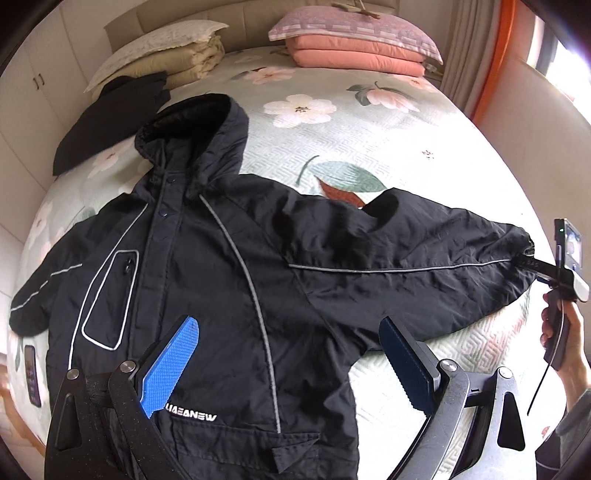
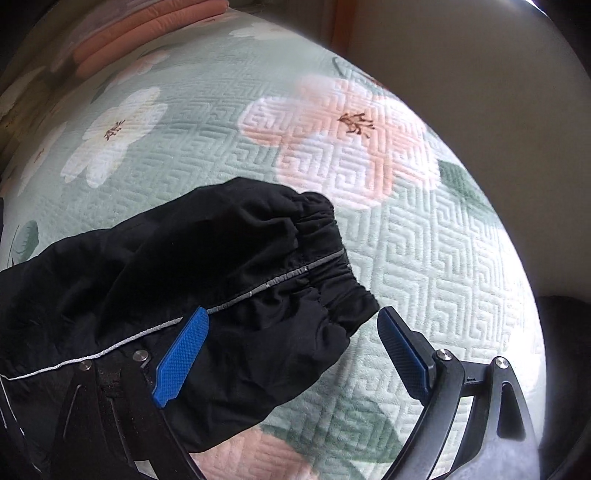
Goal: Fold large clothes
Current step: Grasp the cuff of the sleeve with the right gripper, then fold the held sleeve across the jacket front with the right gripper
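Jacket (image 1: 221, 280) hem cut off at 6 o'clock in the left view, partly behind the left gripper (image 1: 291, 369). Phone (image 1: 31, 373) at 8 o'clock: screen too small to read. Right view: pillows (image 2: 140, 33) at 11 o'clock blurred.

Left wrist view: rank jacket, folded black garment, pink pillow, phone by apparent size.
1. jacket
2-3. folded black garment and pink pillow: look alike, and both lie farther from the camera, so unranked
4. phone
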